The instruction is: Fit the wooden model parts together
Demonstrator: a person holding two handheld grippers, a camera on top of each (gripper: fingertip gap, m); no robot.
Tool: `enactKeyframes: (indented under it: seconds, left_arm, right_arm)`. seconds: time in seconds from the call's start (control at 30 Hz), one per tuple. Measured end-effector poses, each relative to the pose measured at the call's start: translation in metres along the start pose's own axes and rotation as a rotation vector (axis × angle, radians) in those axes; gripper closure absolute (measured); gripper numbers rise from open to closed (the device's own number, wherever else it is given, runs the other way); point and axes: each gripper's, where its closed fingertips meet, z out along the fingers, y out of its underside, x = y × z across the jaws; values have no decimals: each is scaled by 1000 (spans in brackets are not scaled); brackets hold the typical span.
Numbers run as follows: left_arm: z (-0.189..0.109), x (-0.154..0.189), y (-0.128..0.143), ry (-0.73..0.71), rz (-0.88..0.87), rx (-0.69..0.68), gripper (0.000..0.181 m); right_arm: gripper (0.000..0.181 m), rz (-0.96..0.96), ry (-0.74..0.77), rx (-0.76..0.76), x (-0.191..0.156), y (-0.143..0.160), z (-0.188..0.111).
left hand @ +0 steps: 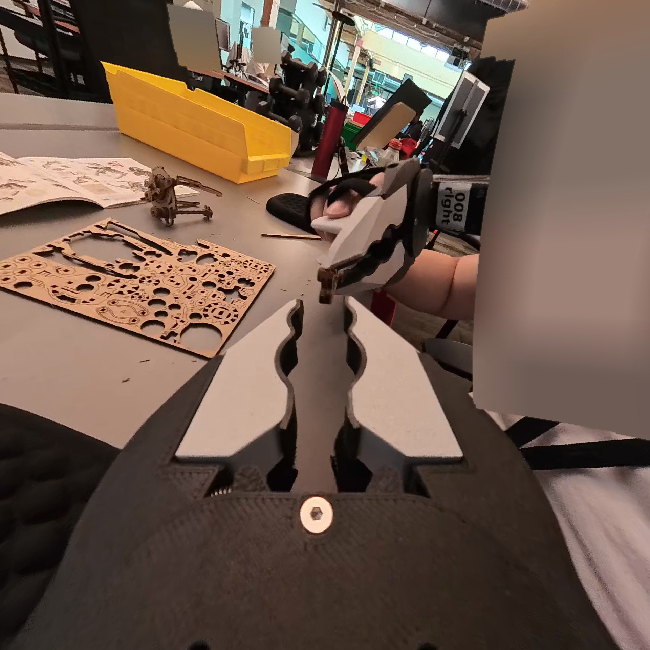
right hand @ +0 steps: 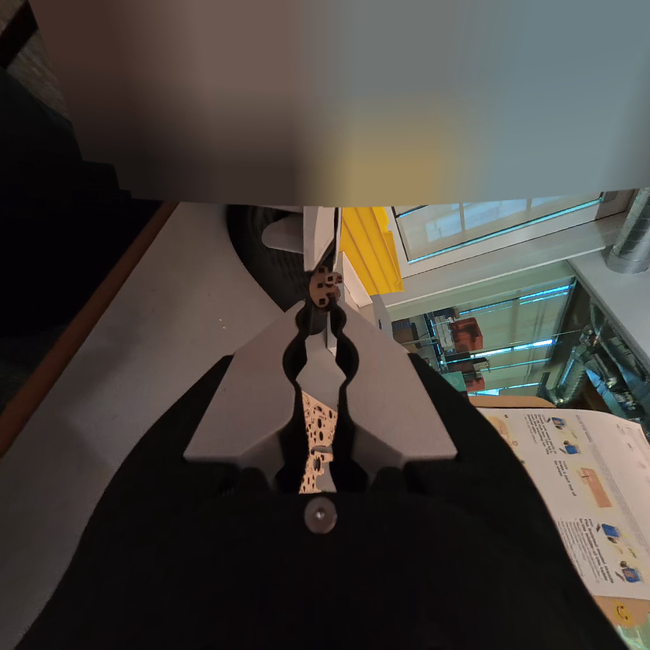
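- Your right gripper is clenched on a small wooden part, pinched at the very fingertips and held in the air above the table, just ahead of your left gripper.
- Your left gripper is released, its fingers spread and holding nothing.
- The part looks thin, light and stiff, with small notches and lobes that could well snap; I would take it by its flat faces, not the tabs.
- The half-built model stands well apart on the table, beside the open booklet; the punched wooden sheet lies nearer you.
- In the right wrist view the part seems to touch the other gripper's fingers, but contact is hard to judge.
- Large blurred patches hide much of both views.
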Motion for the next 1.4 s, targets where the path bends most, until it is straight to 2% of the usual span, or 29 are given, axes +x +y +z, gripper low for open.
enactKeyframes:
  seconds: [0.13, 0.27, 0.37, 0.5, 0.6, 0.67, 0.77, 0.9, 1.07, 1.4]
  left_arm:
    - [5, 5, 3, 40, 37, -11, 177]
    - [6, 1, 3, 14, 71, -11, 177]
    - [7, 0, 0, 6, 79, 5, 177]
    - [4, -8, -1, -84, 185, -18, 177]
    - [1, -14, 0, -204, 369, -71, 177]
    - [3, -13, 2, -246, 481, -101, 177]
    - [5, -9, 1, -259, 564, -97, 177]
    - [6, -7, 2, -260, 617, -101, 177]
    - [6, -7, 2, -268, 647, -105, 177]
    - [9, -6, 4, -268, 656, -119, 177]
  right_arm:
    - [173, -17, -12, 17, -4, -1, -1]
    - [173, 27, -12, 23, -3, 4, 0]
    - [170, 151, -39, 49, 0, 6, -1]
    - [152, 463, -179, 137, 5, 6, -8]
    - [139, 795, -326, 210, 11, 3, -10]
    - [135, 921, -394, 231, 13, 1, -6]
    - [135, 908, -456, 193, 4, 1, 3]
    - [150, 792, -456, 157, -4, -1, 10]
    - [165, 757, -462, 165, -4, -4, 8]
    - [168, 721, -450, 157, -6, -3, 8]
